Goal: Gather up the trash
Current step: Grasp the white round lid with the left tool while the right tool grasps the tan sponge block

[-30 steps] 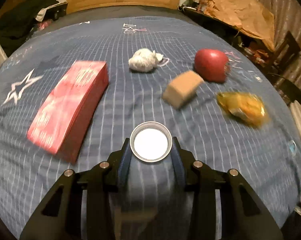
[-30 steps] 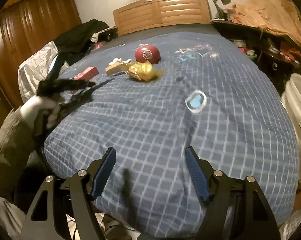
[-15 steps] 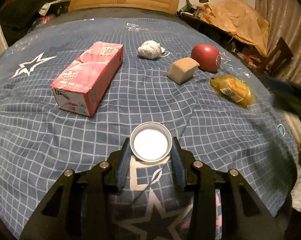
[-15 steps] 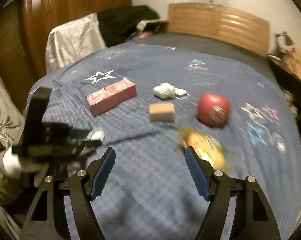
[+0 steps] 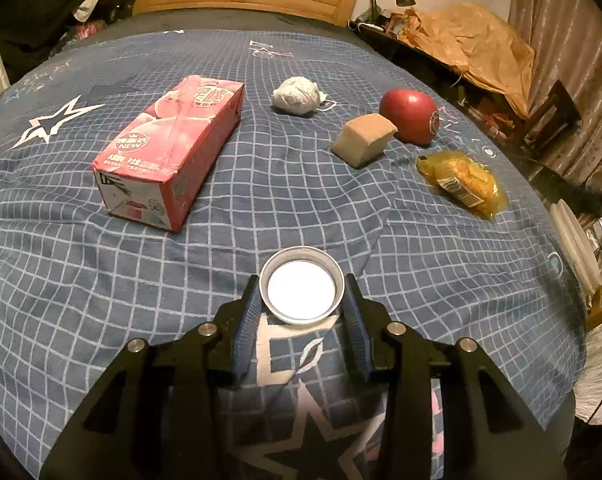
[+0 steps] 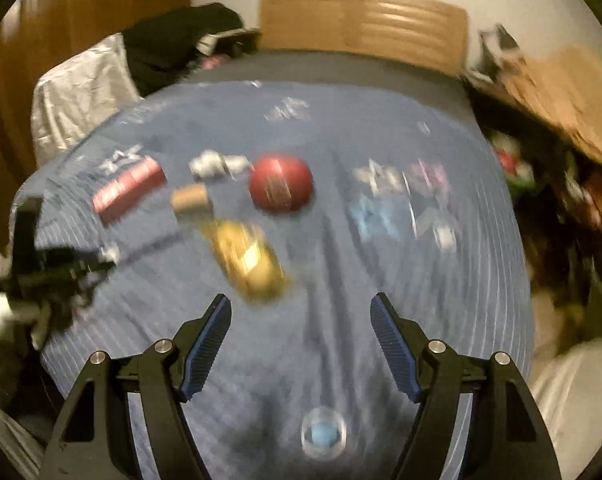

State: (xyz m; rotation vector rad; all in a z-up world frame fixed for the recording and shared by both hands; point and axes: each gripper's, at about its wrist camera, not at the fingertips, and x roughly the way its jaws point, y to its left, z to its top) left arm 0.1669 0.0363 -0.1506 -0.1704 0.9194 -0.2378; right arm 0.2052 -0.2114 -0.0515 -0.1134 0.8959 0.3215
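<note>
Bottle cap (image 5: 302,290) is clamped by the left gripper (image 5: 301,316); the right gripper (image 6: 301,344) is spread wide over open blanket (image 6: 441,300).

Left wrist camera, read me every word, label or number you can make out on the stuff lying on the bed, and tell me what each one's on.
"NEW": on the pink carton, in a white badge under a small crown.
Large white characters at the carton's far end: not legible.
Small print on the carton's near end: too small to read.
Label on the yellow wrapper: too small to read.
Round sticker on the red apple: too small to read.
Right wrist view: too blurred to read anything.
</note>
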